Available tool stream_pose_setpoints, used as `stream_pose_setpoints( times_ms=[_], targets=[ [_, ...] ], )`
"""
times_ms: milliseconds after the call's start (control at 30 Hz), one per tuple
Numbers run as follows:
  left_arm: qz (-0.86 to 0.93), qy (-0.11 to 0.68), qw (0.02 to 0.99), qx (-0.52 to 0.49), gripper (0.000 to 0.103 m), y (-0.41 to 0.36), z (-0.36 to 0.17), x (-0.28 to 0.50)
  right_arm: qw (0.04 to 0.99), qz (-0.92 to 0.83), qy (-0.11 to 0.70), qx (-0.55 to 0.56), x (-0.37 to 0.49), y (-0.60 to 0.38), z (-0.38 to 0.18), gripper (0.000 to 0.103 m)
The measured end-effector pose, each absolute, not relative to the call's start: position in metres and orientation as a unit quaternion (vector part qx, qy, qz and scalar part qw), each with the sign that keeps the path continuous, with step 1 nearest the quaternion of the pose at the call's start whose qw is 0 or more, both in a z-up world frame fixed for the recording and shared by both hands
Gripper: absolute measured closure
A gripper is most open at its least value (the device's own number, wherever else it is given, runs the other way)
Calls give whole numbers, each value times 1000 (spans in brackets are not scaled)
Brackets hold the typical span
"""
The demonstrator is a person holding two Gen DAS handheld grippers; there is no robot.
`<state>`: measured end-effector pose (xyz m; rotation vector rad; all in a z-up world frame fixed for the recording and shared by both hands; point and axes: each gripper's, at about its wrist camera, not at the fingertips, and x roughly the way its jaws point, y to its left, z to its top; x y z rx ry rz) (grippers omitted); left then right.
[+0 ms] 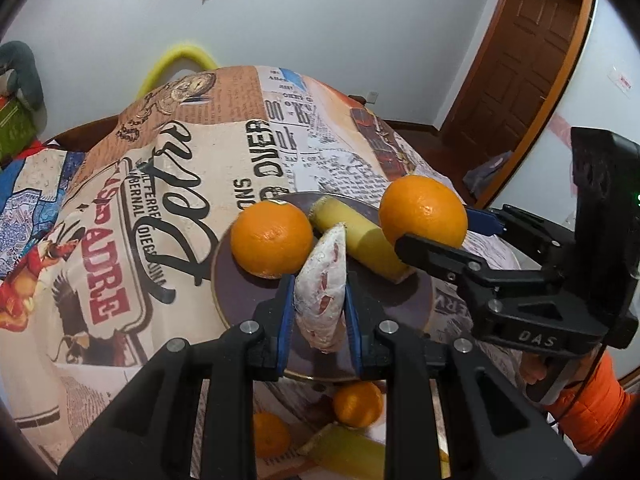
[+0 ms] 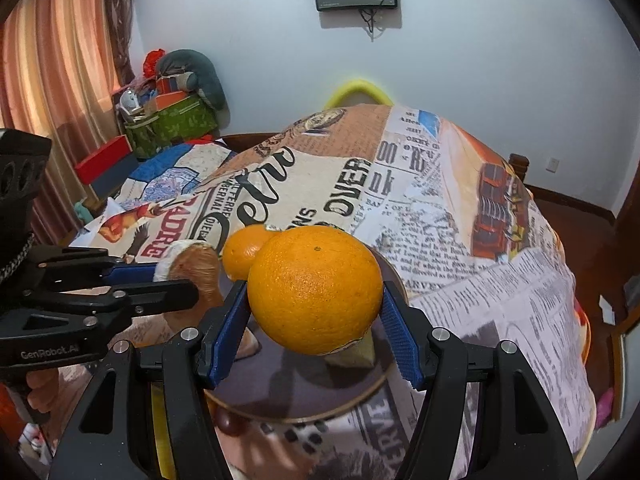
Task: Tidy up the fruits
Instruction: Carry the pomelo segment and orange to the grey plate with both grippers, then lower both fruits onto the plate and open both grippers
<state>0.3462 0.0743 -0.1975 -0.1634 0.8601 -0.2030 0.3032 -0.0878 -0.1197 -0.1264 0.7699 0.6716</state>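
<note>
Two claws, both loaded. Left claw (image 1: 320,304) is clamped on a peeled pomelo wedge (image 1: 322,292), white pith w/ pink flesh showing, blue pads pressing both sides, held over the near part of a dark round plate (image 1: 228,280). Right claw (image 2: 316,312) grips a big orange (image 2: 314,290) approx. mid-body, above the plate's right side. On the plate behind: second orange (image 1: 272,238) at left, touching the wedge, and a yellow peel-on pomelo piece (image 1: 360,238) betw. the two oranges. Plate sits on a table w/ newsprint-pattern cloth (image 1: 168,208).

Orange (image 2: 316,290) between right tool (image 2: 316,320) pads
</note>
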Motion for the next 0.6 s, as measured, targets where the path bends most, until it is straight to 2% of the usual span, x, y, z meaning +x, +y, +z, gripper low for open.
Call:
stream_pose_setpoints(
  times_ms=[233,600],
  targets=[
    [-79,422,900,-74,78,84,-203,355,855,343,385,-59,314,-74,-130,42],
    [-47,430,901,-34,56,90,-216,353,839,351,409,-70,318,-65,-146,41]
  ],
)
